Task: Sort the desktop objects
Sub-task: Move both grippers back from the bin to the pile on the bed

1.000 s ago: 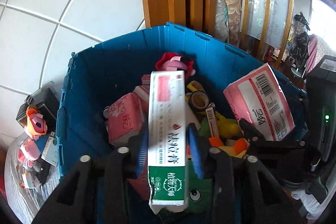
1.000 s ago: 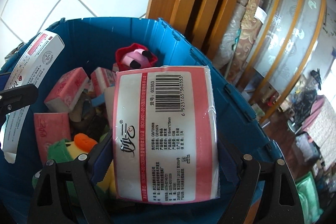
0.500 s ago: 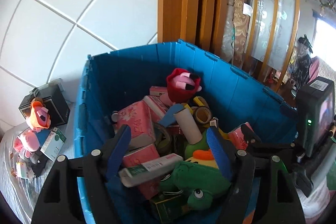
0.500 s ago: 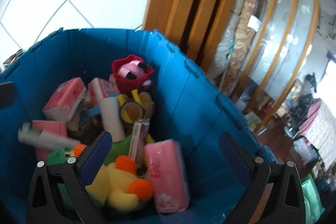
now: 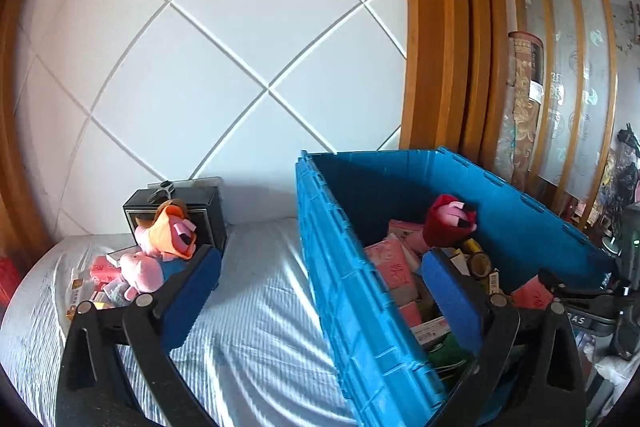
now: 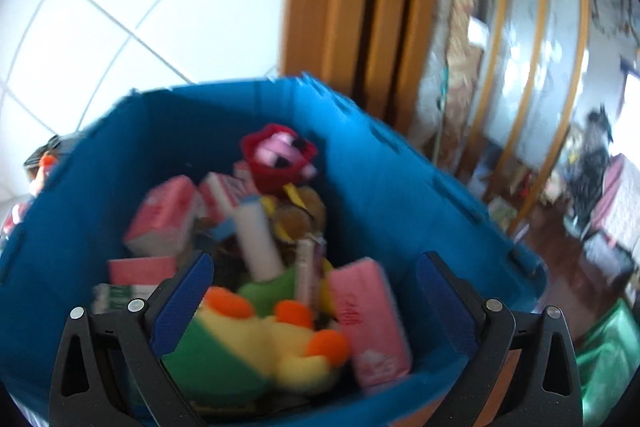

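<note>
A blue crate (image 5: 360, 291) stands on the striped sheet and holds several items: pink tissue packs (image 6: 368, 323), a red and pink plush (image 6: 278, 157), a green and yellow plush (image 6: 256, 343), tape rolls and a green and white box (image 6: 116, 295). My left gripper (image 5: 320, 291) is open and empty, straddling the crate's left wall. My right gripper (image 6: 312, 303) is open and empty above the crate's near side (image 6: 436, 227). To the left of the crate lie pink plush toys (image 5: 160, 251) and small packets (image 5: 86, 287).
A black box (image 5: 188, 215) stands behind the plush toys against the white tiled wall (image 5: 224, 59). A wooden frame (image 5: 436, 27) and a rolled rug (image 5: 520, 107) rise behind the crate. The right wrist view is blurred.
Both grippers opened and dropped their loads into the crate: the green and white box from the left, the pink tissue pack from the right. The left gripper has since swung left.
</note>
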Available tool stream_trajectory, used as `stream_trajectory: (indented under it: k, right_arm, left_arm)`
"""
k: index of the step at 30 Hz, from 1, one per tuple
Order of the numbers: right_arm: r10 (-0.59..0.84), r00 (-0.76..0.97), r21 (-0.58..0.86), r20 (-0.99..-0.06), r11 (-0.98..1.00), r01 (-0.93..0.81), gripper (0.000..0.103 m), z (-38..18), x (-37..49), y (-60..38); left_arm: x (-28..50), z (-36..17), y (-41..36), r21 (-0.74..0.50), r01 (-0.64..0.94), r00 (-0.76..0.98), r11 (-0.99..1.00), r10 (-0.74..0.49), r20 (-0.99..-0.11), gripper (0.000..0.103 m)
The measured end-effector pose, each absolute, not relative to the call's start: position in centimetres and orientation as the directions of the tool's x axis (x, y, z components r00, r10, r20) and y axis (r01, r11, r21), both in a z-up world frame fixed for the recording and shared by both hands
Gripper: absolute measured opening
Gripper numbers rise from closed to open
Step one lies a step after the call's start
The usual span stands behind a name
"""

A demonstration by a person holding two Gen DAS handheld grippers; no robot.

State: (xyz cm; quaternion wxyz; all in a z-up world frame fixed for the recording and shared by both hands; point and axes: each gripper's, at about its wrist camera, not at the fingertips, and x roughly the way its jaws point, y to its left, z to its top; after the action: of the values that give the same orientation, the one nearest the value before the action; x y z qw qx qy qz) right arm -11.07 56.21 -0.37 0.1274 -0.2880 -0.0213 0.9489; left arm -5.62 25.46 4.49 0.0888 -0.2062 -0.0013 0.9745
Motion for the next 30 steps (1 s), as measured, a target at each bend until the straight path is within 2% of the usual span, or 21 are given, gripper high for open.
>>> stream_trajectory:
  k: [5,12,16,21,30]
  right_arm:
    - [0.143,-0.898,-0.092,-0.415,-0.989,-0.115,0.103,4.7,-8.2,47.4]
    - [-0.071,-0.914,-0.051,-0.399,-0.994,0.100,0.103,6.7,-7.9,33.7]
    - [-0.163,-0.864,-0.031,-0.476,-0.979,0.202,0.103,4.6,-10.3,25.5]
    - [-0.278,-0.741,0.048,-0.611,-0.948,0.316,0.103,-1.5,-15.2,17.4]
    - [-0.245,-0.535,0.097,-0.808,-0.952,0.289,0.103,-12.9,-23.2,8.9]
  left_arm:
    - [-6.5,3.4,18.1,-0.082,-0.132,-0.898,-0.988,0.155,-0.412,0.102]
    - [-8.0,-0.2,6.7,-0.087,-0.044,-0.871,-0.995,0.081,-0.485,0.102]
    - [-9.5,-3.9,0.2,-0.067,0.028,-0.815,-0.997,0.016,-0.579,0.102]
    - [-11.7,-10.1,-7.6,-0.082,0.102,-0.723,-0.991,-0.017,-0.691,0.102]
    - [-16.8,-19.5,-16.3,-0.061,0.203,-0.587,-0.977,-0.072,-0.807,0.102]
